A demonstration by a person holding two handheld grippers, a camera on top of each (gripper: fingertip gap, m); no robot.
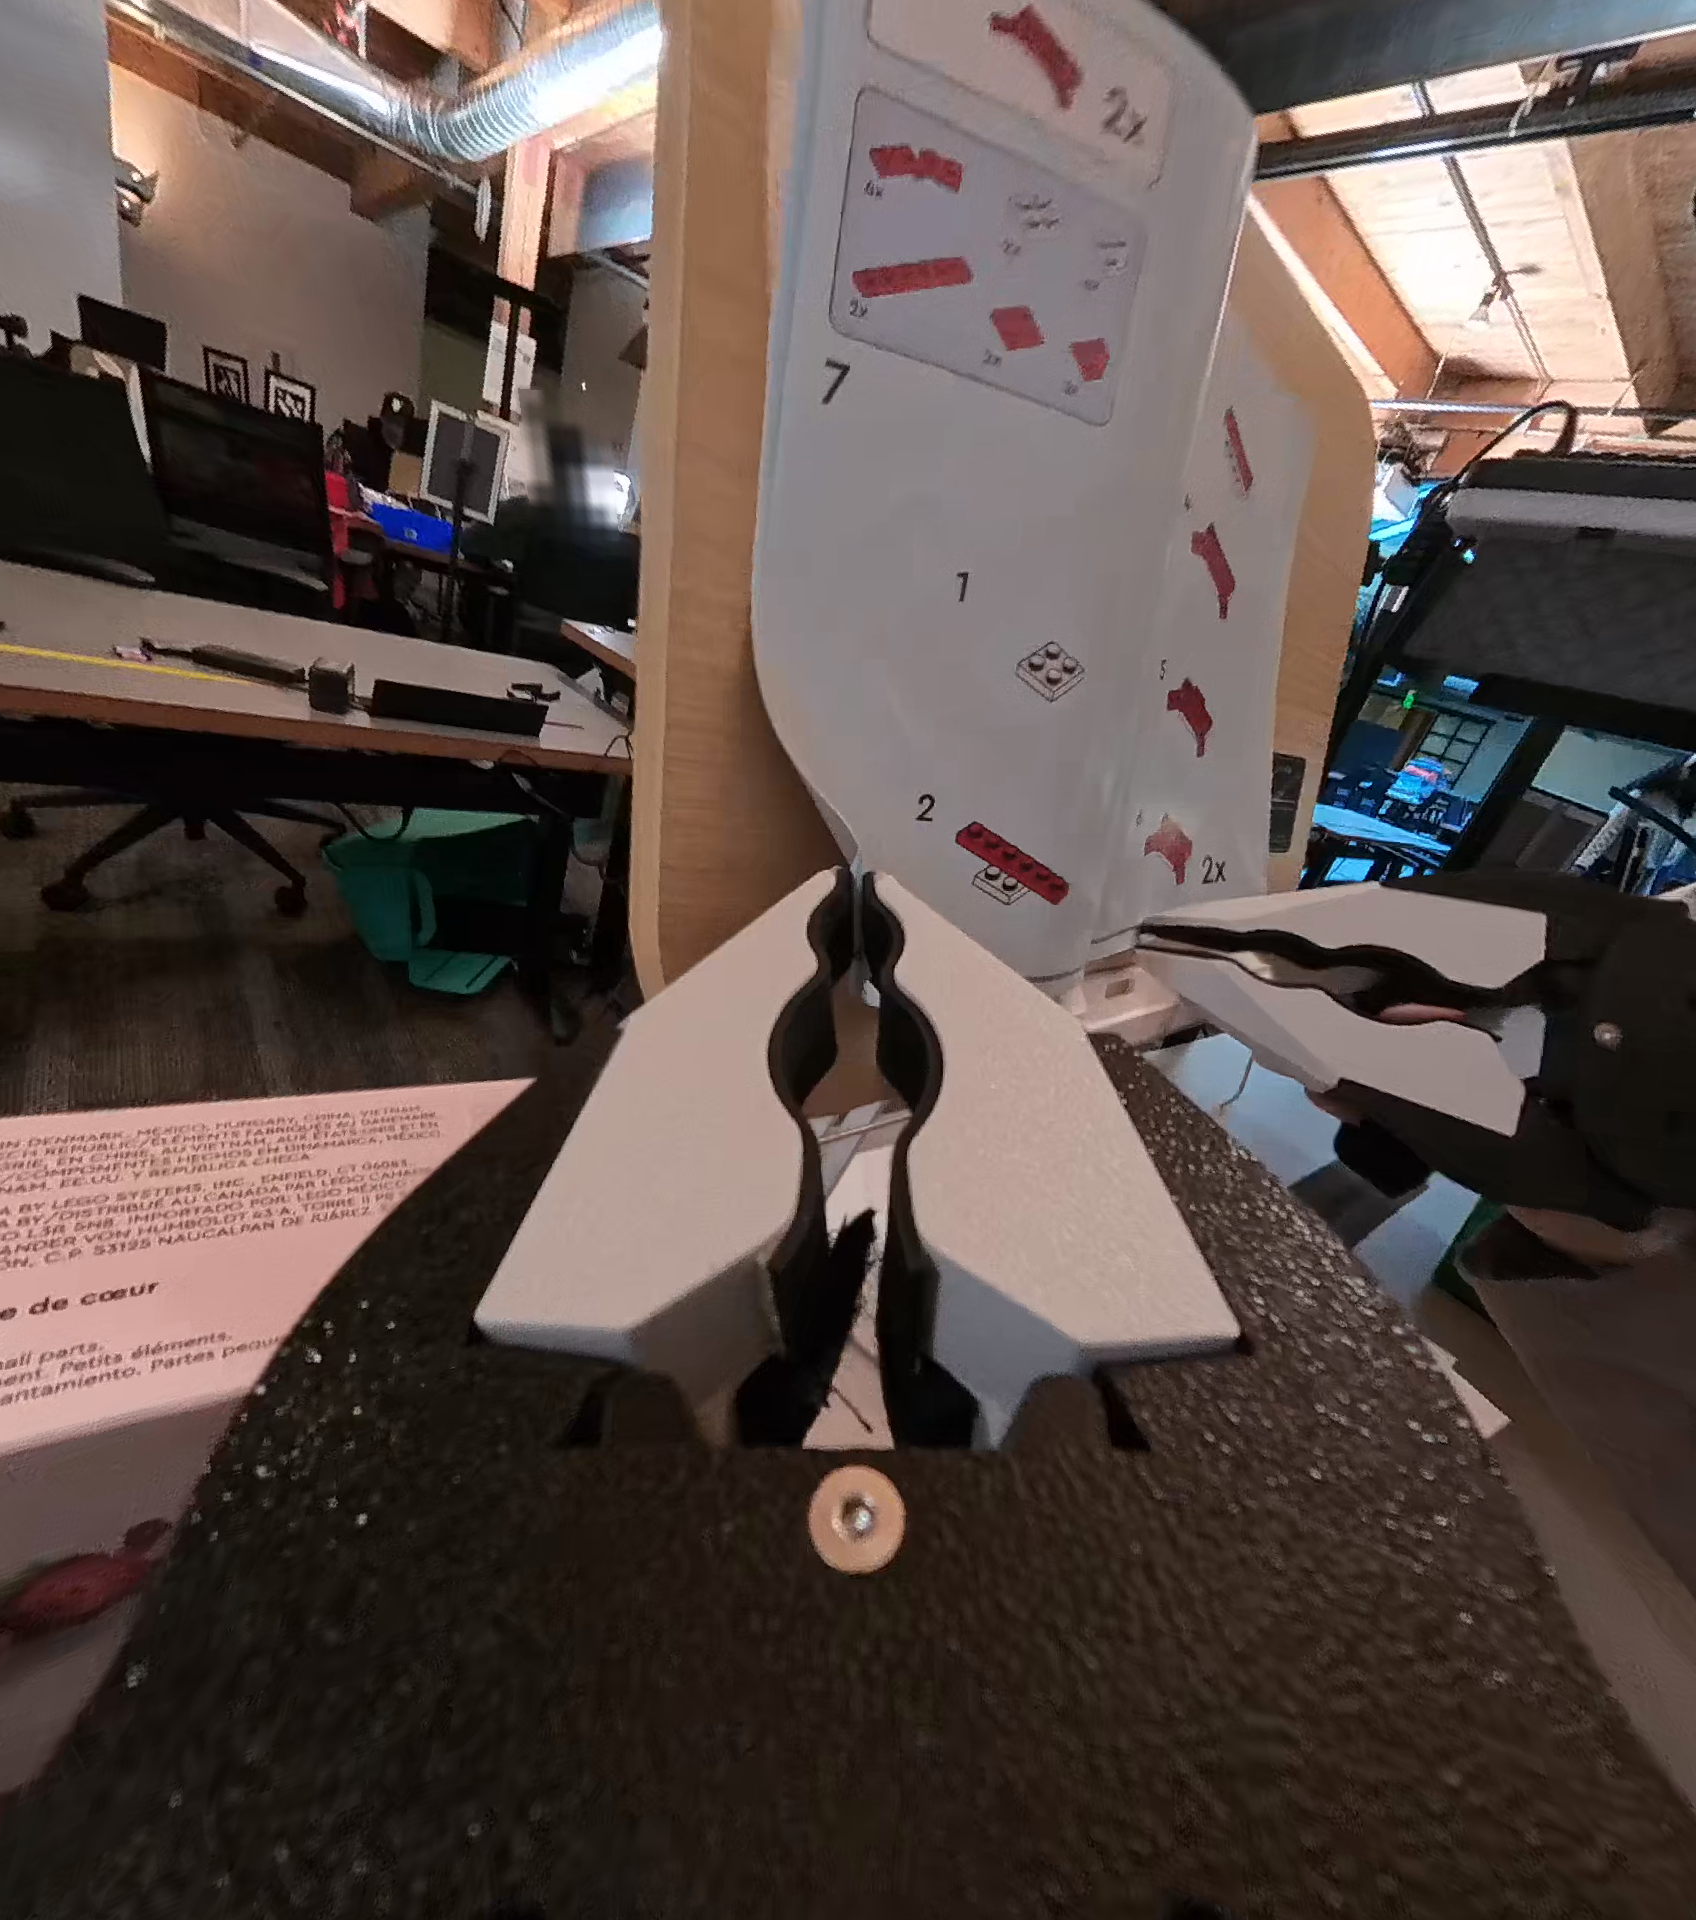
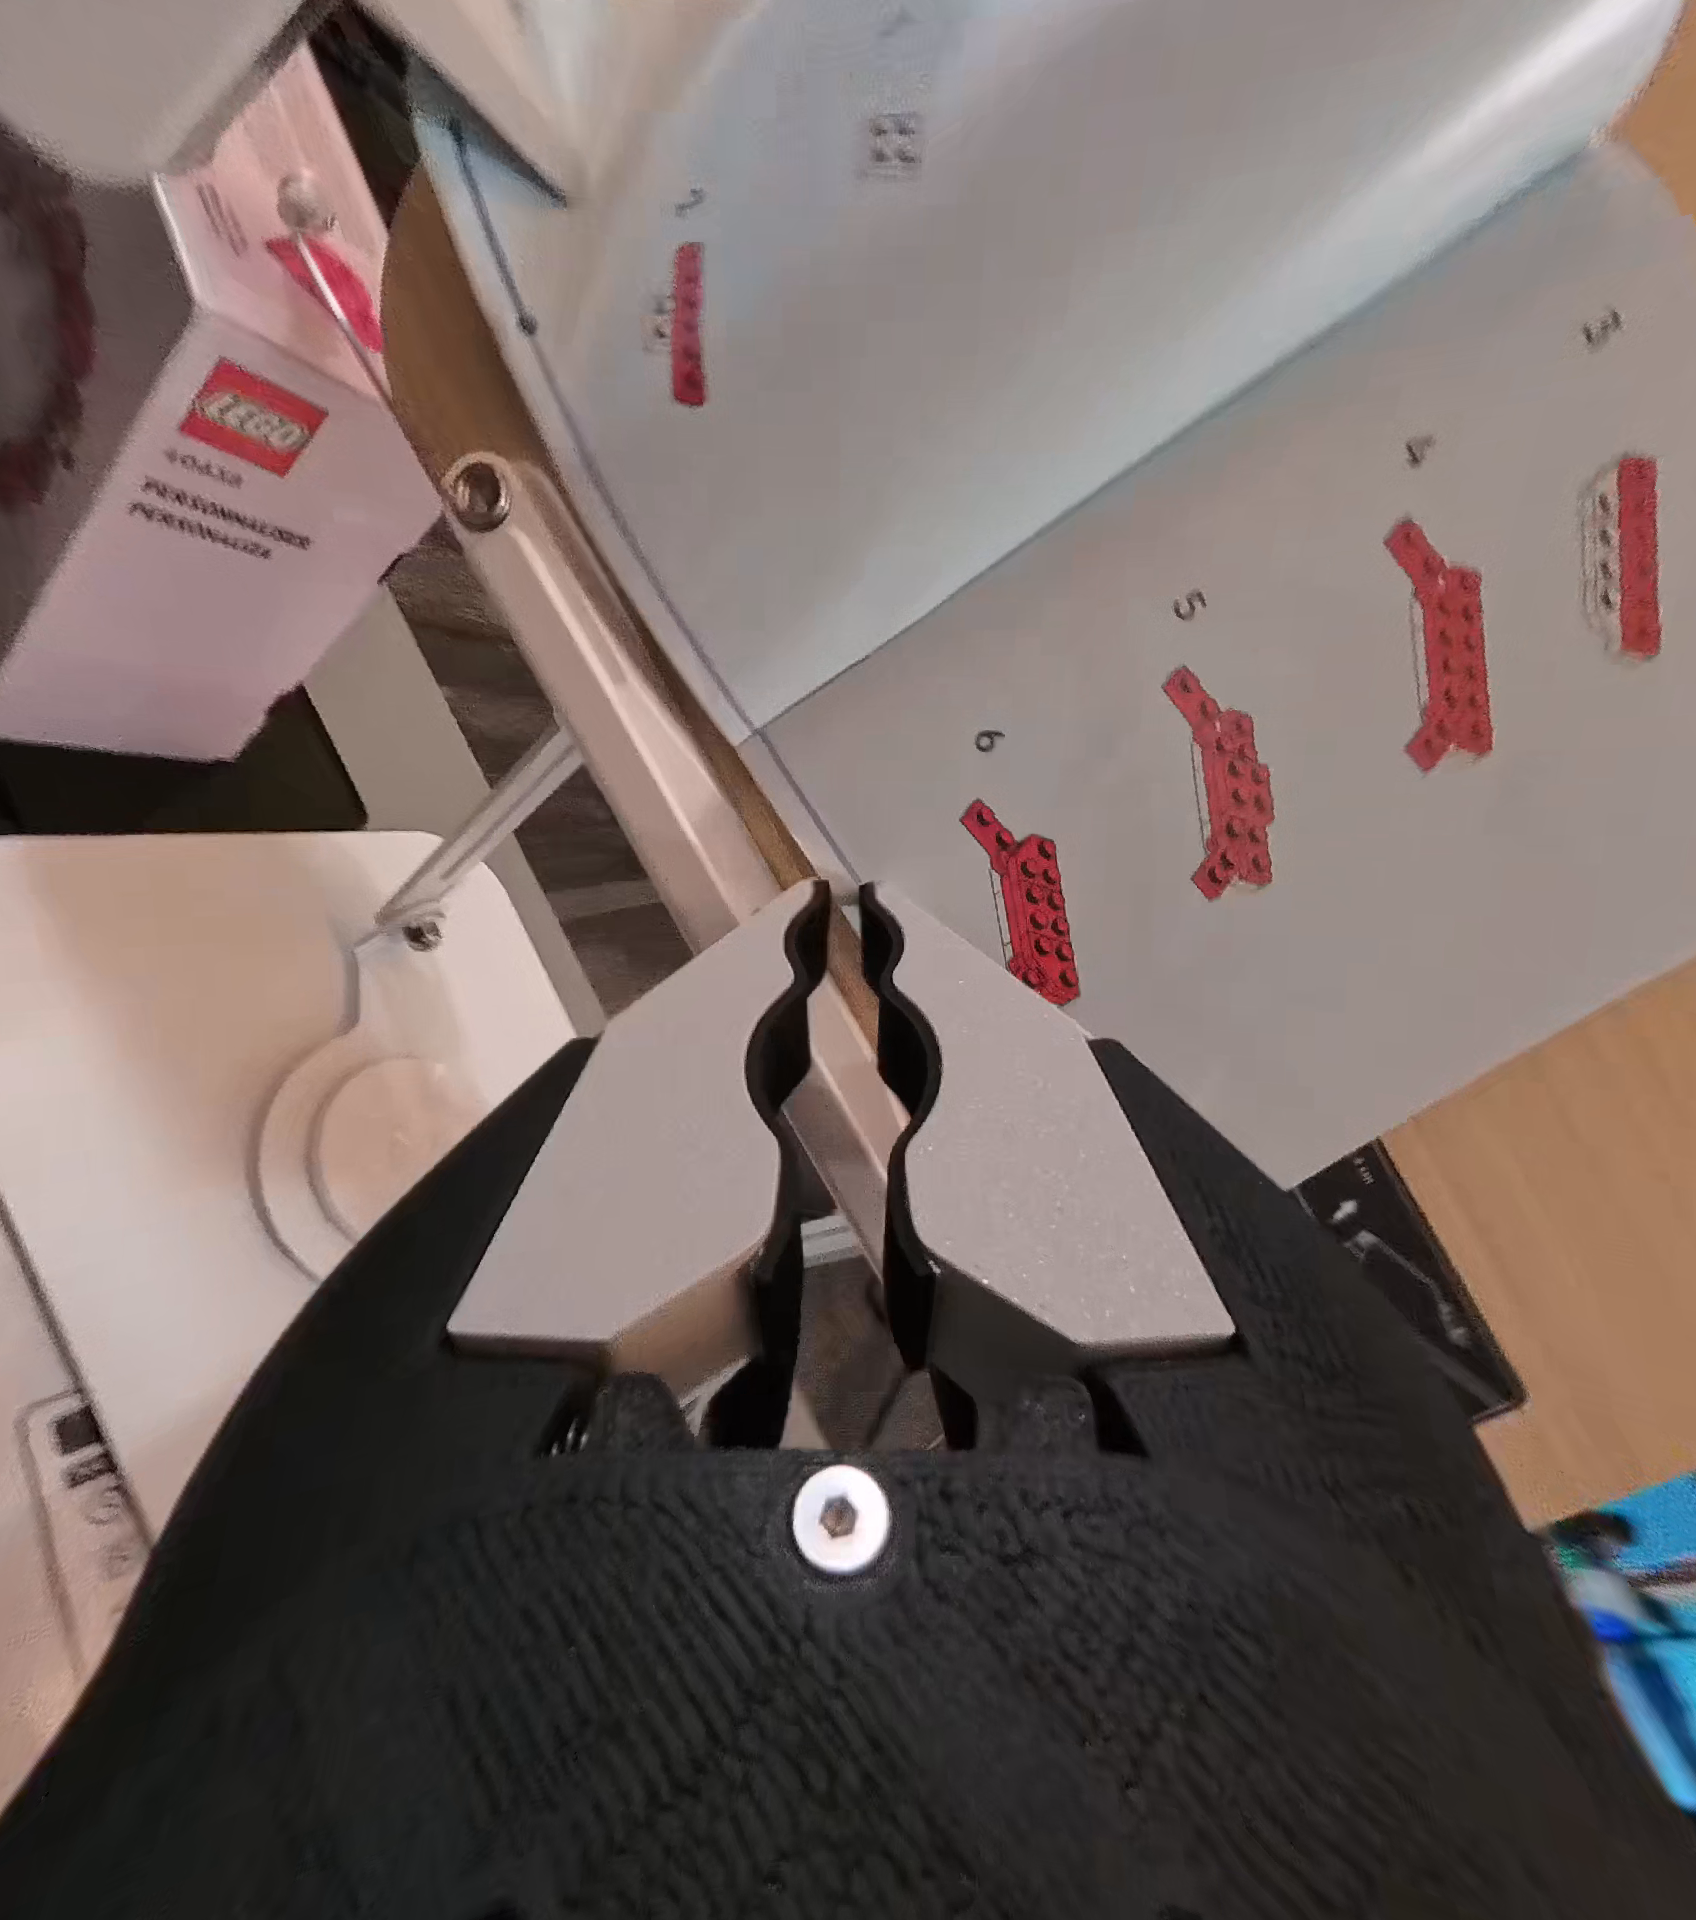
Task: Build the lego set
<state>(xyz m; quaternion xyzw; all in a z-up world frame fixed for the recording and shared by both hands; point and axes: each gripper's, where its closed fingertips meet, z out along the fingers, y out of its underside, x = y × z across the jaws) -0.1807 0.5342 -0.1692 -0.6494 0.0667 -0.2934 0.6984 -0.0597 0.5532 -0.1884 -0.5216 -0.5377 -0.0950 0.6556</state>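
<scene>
The Lego instruction booklet [image 1: 979,520] stands open against a wooden board [image 1: 709,520]; its pages show red brick steps. My left gripper [image 1: 856,883] is shut on the bottom edge of the curled left page. My right gripper [image 1: 1150,932] comes in from the right, lying sideways, with its tips at the booklet's lower edge. In the right wrist view the right gripper [image 2: 844,888] has its jaws nearly together on a thin page edge of the booklet [image 2: 1031,364]. No loose bricks are in view.
The pink and white Lego box [image 1: 96,1299] lies to the left of my left gripper and also shows in the right wrist view [image 2: 179,540]. A white stand base [image 2: 96,987] and a metal strut [image 2: 595,665] sit under the board. Office desks and chairs [image 1: 200,675] lie beyond. Left tips to right tips: about 12 cm. Between my right fingertips and the metal strut [image 2: 595,665] there is roughly 6 cm.
</scene>
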